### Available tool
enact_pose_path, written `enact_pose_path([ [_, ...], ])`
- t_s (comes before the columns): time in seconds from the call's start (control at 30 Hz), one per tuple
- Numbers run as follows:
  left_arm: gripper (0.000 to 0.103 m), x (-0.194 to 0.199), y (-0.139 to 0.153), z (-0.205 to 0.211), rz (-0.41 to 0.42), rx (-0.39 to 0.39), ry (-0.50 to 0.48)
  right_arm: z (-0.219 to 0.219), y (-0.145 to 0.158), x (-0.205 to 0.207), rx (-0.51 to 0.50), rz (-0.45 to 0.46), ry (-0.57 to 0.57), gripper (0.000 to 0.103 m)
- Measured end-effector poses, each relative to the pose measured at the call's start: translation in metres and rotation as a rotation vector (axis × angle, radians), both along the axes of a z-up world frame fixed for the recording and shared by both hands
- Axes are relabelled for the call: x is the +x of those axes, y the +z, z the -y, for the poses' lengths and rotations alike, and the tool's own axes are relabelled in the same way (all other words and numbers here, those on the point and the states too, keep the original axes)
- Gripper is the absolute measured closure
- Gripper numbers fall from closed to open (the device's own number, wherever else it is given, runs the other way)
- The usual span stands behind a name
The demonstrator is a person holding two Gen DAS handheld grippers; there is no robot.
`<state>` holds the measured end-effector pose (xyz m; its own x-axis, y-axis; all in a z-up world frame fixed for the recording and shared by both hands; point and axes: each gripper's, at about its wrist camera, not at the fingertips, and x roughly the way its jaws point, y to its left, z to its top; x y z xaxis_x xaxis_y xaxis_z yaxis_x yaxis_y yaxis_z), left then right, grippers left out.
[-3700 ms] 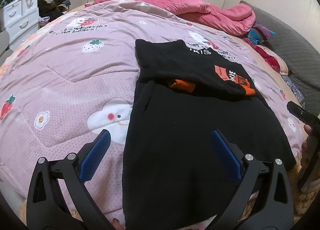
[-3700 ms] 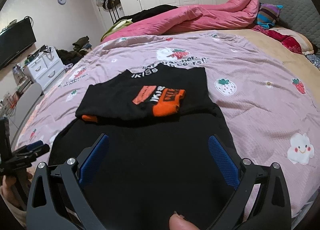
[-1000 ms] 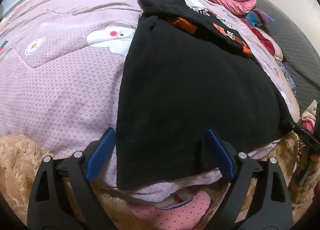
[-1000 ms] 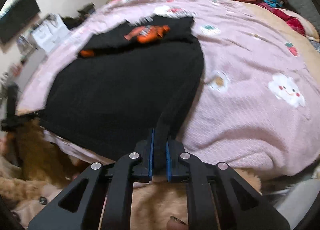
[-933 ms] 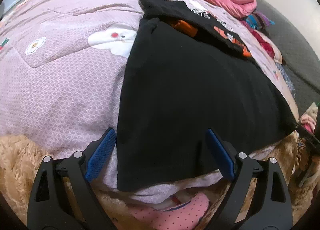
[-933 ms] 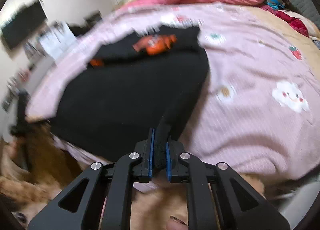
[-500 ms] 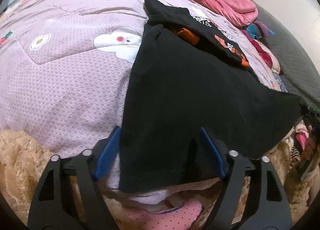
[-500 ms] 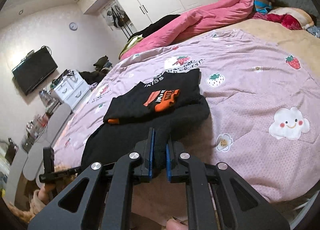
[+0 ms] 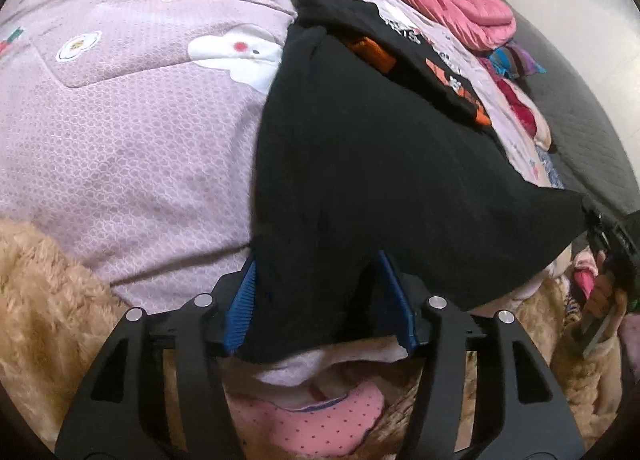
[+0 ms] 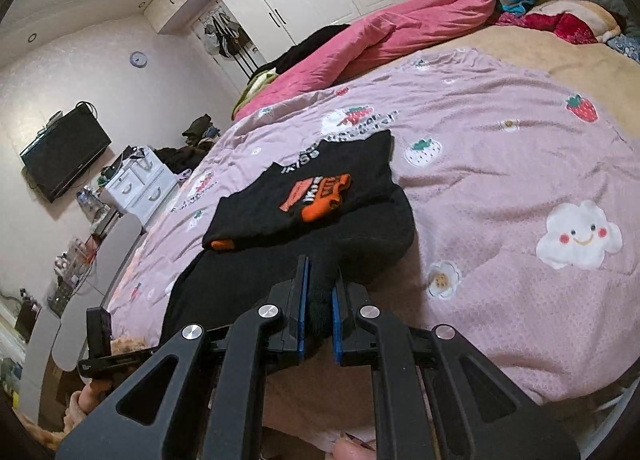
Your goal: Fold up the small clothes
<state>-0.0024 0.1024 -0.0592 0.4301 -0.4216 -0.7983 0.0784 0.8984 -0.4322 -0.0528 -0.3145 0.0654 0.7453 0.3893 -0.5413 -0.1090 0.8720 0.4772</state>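
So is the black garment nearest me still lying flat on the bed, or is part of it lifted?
Partly lifted: the right gripper pinches one near corner of the black garment raised off the pink quilt.

Bed cover: a pink quilt (image 10: 500,163) printed with strawberries, clouds and flowers, spread over the bed.
Near edge: a black garment (image 9: 360,179) lies partly on the quilt, its near corners lifted.
Behind it: a folded black shirt (image 10: 316,187) with an orange print, flat, overlapping the garment's far edge.
Far side: a bunched pink duvet (image 10: 400,27).
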Motion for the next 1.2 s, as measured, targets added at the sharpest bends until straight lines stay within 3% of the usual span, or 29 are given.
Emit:
enact_pose_path([
  [0.03,0.056,-0.001,0.0,0.003,0.006,0.021,-0.009,0.001,-0.002,-0.001,-0.002,-0.004,-0.002,0.094],
  [0.17,0.098,0.0,0.0,0.002,0.032,0.038,0.001,0.003,-0.011,-0.004,-0.005,-0.024,-0.007,0.094],
  [0.2,0.1,0.001,0.002,-0.001,0.034,0.019,0.003,0.004,-0.012,-0.004,-0.004,-0.028,-0.01,0.094],
  [0.63,0.101,0.015,0.085,-0.014,0.285,-0.074,-0.008,0.001,0.017,0.003,-0.022,0.083,-0.037,0.094],
  [0.9,0.101,0.042,0.108,-0.018,0.361,-0.108,0.025,0.012,0.031,0.017,0.025,0.116,-0.104,0.094],
  [1.2,0.101,0.06,0.126,-0.015,0.42,-0.096,0.034,0.007,0.047,0.039,-0.012,0.118,-0.128,0.094],
])
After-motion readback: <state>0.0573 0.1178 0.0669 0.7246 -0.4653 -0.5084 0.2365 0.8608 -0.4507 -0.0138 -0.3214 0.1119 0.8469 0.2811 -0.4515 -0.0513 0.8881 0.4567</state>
